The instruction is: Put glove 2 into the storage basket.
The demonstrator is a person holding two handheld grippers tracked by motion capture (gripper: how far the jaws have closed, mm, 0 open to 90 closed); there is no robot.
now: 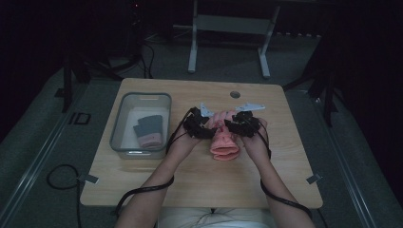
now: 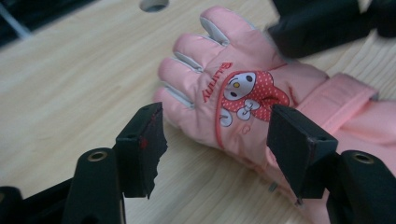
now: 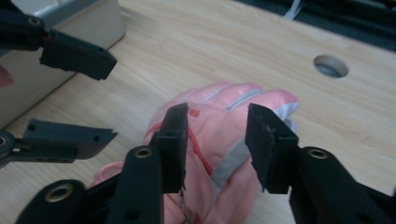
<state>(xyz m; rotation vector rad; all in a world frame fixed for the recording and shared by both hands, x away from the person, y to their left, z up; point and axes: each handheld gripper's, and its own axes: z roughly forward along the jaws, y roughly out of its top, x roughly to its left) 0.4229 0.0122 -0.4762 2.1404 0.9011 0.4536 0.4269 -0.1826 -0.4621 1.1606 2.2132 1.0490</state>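
A pink child's glove (image 1: 224, 144) with a cartoon patch lies flat at the middle of the wooden table (image 1: 142, 180), fingers pointing away from me. My left gripper (image 1: 198, 124) stands at the glove's left side, open, its jaws wide on either side of the glove's (image 2: 233, 93) hand part. From the right, my right gripper (image 1: 243, 123) hangs open over the glove's (image 3: 219, 126) fingers, nothing pinched between its jaws. In the right gripper view the left gripper (image 3: 70, 93) shows open at the left. The right gripper (image 2: 322, 25) is a dark blur in the left gripper view.
A clear grey bin (image 1: 119, 124) stands at the table's left and holds a grey and pink glove pair (image 1: 149, 131). A round cable hole (image 1: 235, 94) sits near the far edge. Cables trail off the table's near edge on both sides.
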